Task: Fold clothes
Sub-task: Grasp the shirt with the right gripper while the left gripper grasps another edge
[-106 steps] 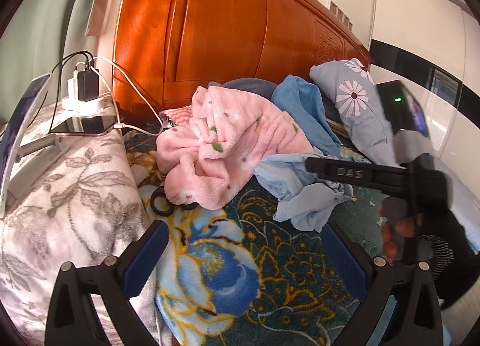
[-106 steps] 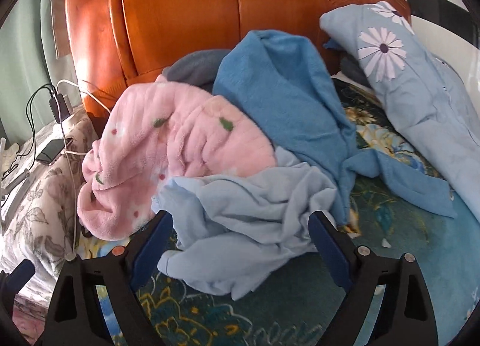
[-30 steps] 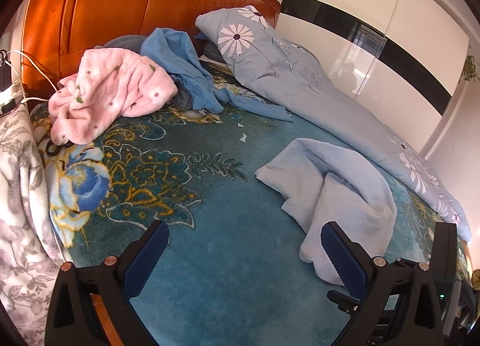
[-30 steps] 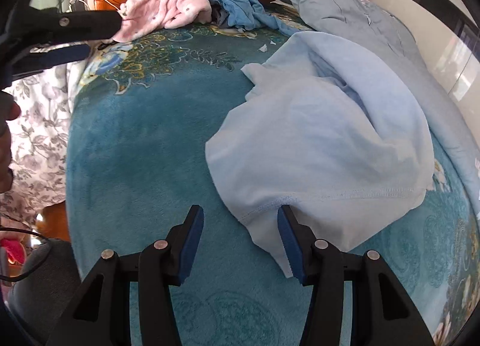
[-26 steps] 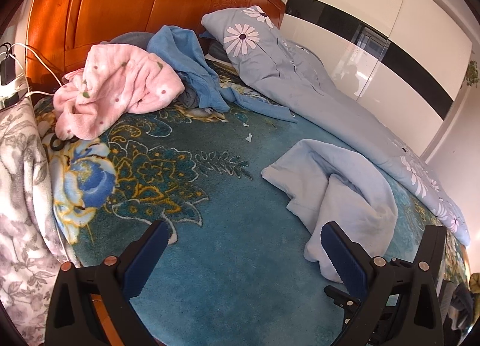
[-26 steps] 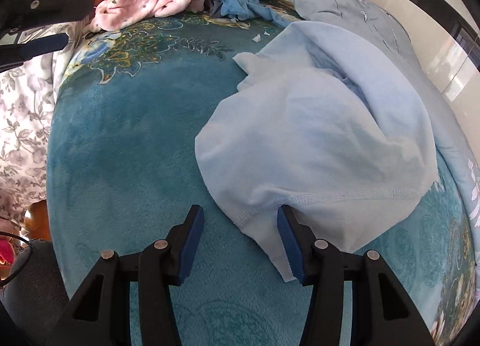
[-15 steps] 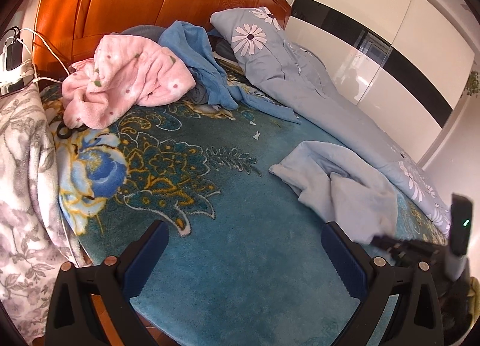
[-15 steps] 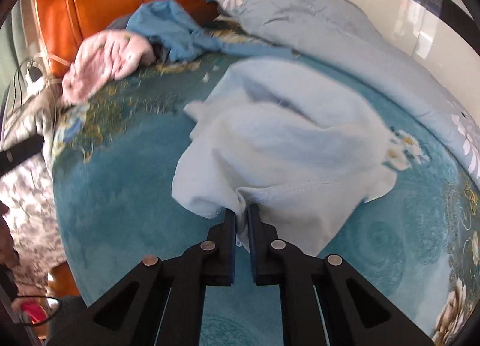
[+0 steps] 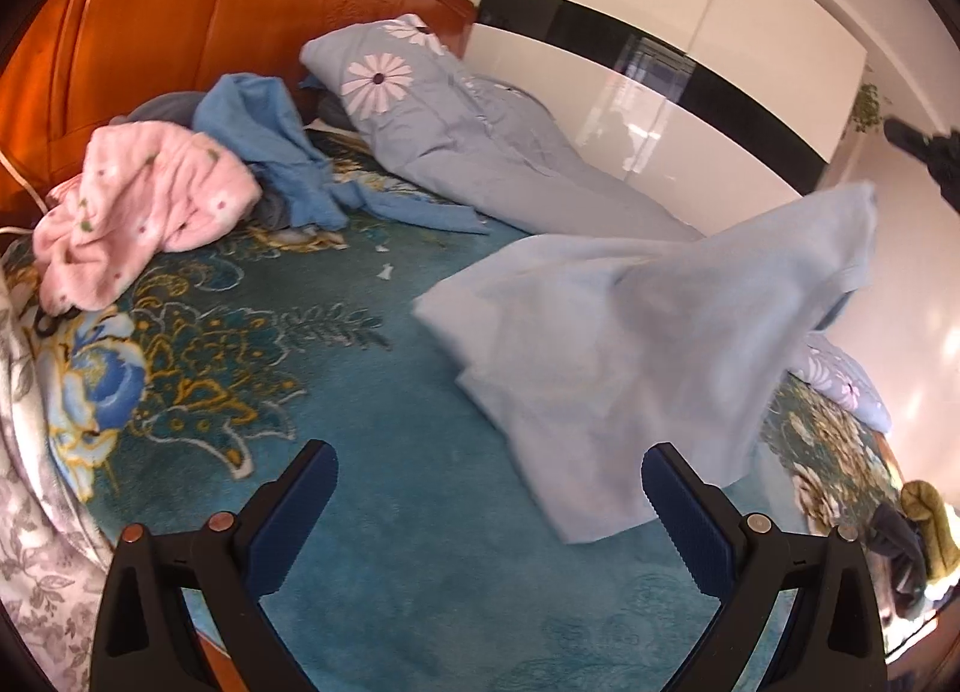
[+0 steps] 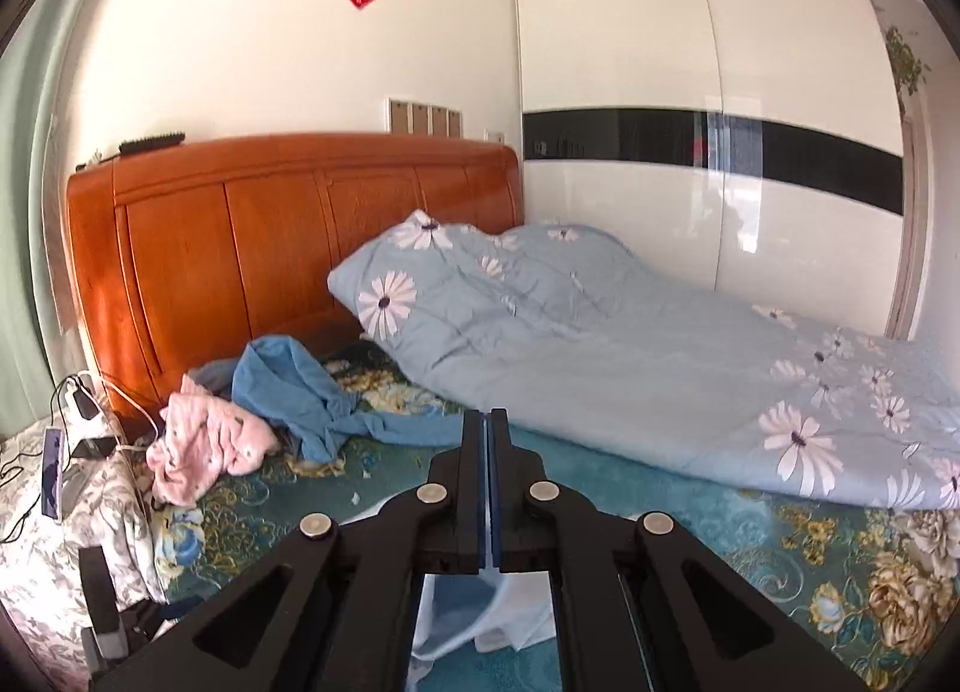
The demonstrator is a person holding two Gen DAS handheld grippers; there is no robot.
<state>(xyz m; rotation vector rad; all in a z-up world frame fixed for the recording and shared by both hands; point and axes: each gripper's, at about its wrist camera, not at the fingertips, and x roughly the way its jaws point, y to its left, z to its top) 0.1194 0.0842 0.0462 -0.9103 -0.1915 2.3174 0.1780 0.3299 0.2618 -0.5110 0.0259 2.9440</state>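
Note:
A pale blue garment (image 9: 648,332) hangs from one lifted corner at the upper right of the left wrist view, and its lower part trails on the teal floral bedspread (image 9: 384,542). My right gripper (image 10: 486,452) is shut on that garment, which hangs below its jaws (image 10: 480,608); its dark tip shows in the left wrist view (image 9: 924,146). My left gripper (image 9: 489,506) is open and empty, low over the bedspread, just short of the garment's lower edge.
A pink fleece garment (image 9: 138,212) and a blue garment (image 9: 270,152) lie heaped by the orange wooden headboard (image 9: 180,20). A grey-blue daisy quilt (image 10: 630,362) covers the far side of the bed. A bedside stand with chargers and cables (image 10: 78,428) is at the left.
My right gripper has closed on the pale blue garment's edge and raised it high, so the garment now hangs stretched instead of lying bunched. My left gripper stays open.

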